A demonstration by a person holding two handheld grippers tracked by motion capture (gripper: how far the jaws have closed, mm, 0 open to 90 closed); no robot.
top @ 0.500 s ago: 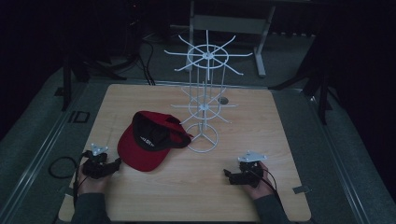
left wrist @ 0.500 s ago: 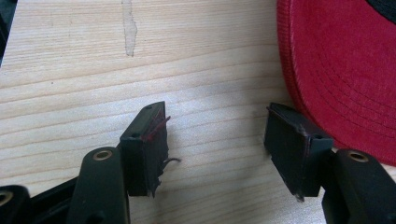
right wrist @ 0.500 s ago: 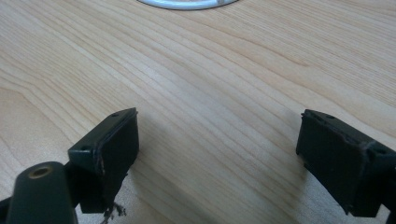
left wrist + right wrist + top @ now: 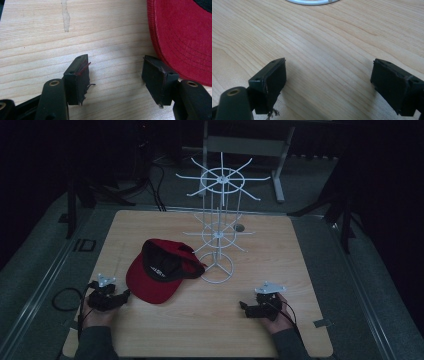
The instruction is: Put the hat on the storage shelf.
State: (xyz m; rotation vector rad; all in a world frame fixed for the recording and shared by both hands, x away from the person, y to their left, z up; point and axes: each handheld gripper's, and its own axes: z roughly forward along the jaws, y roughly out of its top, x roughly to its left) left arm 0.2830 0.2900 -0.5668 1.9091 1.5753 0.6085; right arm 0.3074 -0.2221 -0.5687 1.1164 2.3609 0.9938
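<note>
The left gripper [image 4: 122, 295] lay low on the table [image 4: 280, 270] just beside the brim of the red cap [image 4: 152, 282], jaws spread wide with only bare wood between them; one jaw stood close against the brim edge [image 4: 175, 32], contact not discernible. The right gripper [image 4: 243, 307] rested well to the right of the cap, jaws likewise apart and holding nothing. The cap lay crown-up opening toward the viewer, its far side touching or just short of the ring base of the white wire rack [image 4: 218, 268], which rose behind the cap.
</note>
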